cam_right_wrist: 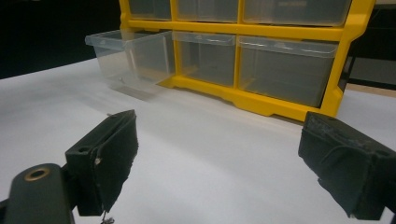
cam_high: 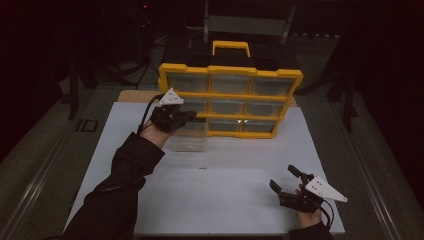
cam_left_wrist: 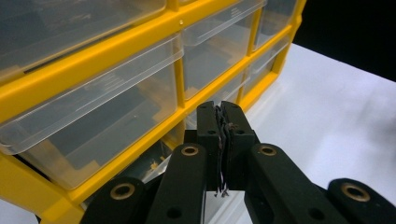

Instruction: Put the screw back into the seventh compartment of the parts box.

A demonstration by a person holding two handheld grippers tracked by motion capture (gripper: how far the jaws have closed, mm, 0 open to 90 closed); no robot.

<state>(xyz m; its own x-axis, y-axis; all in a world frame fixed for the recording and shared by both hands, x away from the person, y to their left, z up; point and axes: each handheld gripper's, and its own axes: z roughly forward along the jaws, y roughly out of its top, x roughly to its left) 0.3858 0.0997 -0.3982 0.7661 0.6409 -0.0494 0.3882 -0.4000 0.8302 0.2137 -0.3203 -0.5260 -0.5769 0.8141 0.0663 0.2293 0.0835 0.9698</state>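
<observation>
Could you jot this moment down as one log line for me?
left tongs: shut, empty, above pulled-out drawer | right tongs: open, empty, over table | cabinet: other drawers in

The high view looks forward and down from above the person's side, taking in the whole white tabletop [cam_high: 225, 195] and the yellow plastic drawer cabinet with clear drawers [cam_high: 230, 100] at its far edge. The left gripper view sits close against the cabinet front [cam_left_wrist: 140, 79], facing along it. The right gripper view looks low across the tabletop [cam_right_wrist: 210, 154] toward the cabinet [cam_right_wrist: 261, 56], farther off. All three views share the cabinet.
</observation>
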